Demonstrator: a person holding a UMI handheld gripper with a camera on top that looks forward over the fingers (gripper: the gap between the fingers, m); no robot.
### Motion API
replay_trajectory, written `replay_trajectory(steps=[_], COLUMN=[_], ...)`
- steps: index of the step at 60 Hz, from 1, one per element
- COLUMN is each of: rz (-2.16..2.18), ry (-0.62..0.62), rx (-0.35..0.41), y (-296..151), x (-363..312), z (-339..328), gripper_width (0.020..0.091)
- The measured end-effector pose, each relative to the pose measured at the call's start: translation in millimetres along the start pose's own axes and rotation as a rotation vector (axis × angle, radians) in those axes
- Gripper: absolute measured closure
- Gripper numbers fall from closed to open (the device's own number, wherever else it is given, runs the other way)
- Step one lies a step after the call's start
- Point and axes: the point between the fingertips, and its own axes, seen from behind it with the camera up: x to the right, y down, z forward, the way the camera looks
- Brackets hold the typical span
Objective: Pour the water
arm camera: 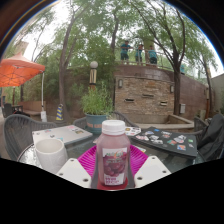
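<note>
Outdoors, the jaws [113, 168] sit closed on a clear bottle [113, 153] of reddish liquid, pink pads pressing both sides, above the table [160, 140]; a white cup [49, 153] stands just left.

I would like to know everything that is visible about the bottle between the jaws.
The bottle is small and clear, plastic by its look, with a wide white cap and a reddish label around its body. It stands upright between the gripper's two jaws, whose pink pads flank it closely on both sides; whether they press on it cannot be told. Its base is hidden. A white cup stands apart beside it on the table.
</note>
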Motion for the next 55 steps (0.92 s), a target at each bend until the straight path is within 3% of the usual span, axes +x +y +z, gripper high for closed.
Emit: replay_trajectory(steps=[4, 11, 14, 18, 29, 55], rz=[-0.003, 0.014, -0.004, -0.033, -0.116, -0.008], ry=[0.010, 0.021, 0.025, 0.041, 0.016, 0.053], rx=[-0.003, -0.022, -0.068, -0.125, -0.112, -0.137], y=[0.8, -0.7, 4.3, 10.3, -3.2, -12.1], x=[-2.1, 0.2, 2.4, 5.6, -7.8, -23.8], z=[0.2, -1.1, -4.3, -14.4, -77.8, -302.6], gripper_width=[0.0664, 0.0560, 0.0468, 0.0247, 0.0273, 0.0271])
